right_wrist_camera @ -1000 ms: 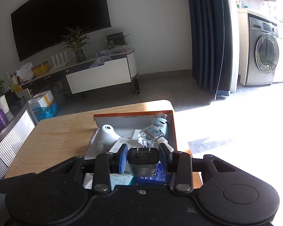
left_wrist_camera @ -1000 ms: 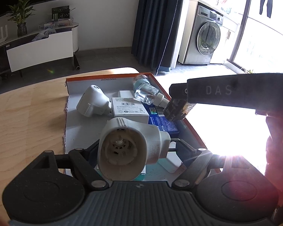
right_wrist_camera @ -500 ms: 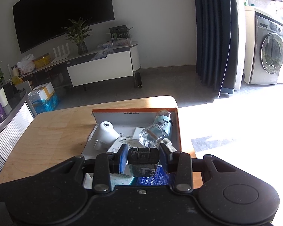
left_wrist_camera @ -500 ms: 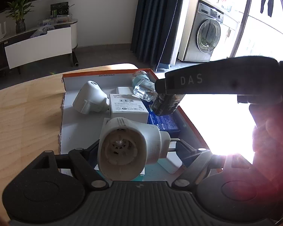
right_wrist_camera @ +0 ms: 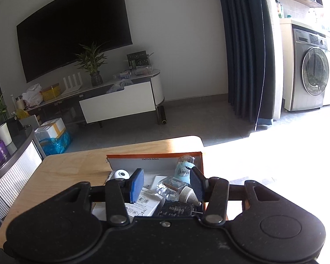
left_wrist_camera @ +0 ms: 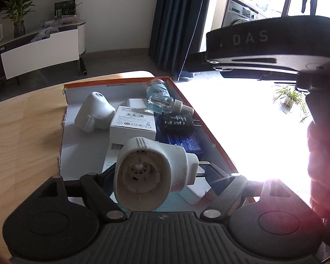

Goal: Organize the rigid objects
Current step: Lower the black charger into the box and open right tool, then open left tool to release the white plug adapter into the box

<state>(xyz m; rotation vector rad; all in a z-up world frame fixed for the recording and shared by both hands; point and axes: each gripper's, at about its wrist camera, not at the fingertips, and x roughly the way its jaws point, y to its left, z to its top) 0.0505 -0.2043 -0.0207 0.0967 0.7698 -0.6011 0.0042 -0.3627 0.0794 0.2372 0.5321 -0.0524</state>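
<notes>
Charger sits in the box

Right gripper (right_wrist_camera: 166, 183) jaws opening, nothing between; black charger (left_wrist_camera: 178, 122) at box's (left_wrist_camera: 211, 136) 3 o'clock. Left gripper (left_wrist_camera: 159, 172) pinches white plug (left_wrist_camera: 151, 173).

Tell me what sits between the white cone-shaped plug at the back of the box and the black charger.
A white carton sits between the white cone-shaped plug and the black charger, clearest in the left wrist view.

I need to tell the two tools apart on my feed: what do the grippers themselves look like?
Both are matte black handheld units with round pivot caps and silver rivets. The left gripper has a ribbed grey front plate. The right gripper has blue rubber pads, and its side reads "DAS" in pale letters above a silver metal strip.
</notes>
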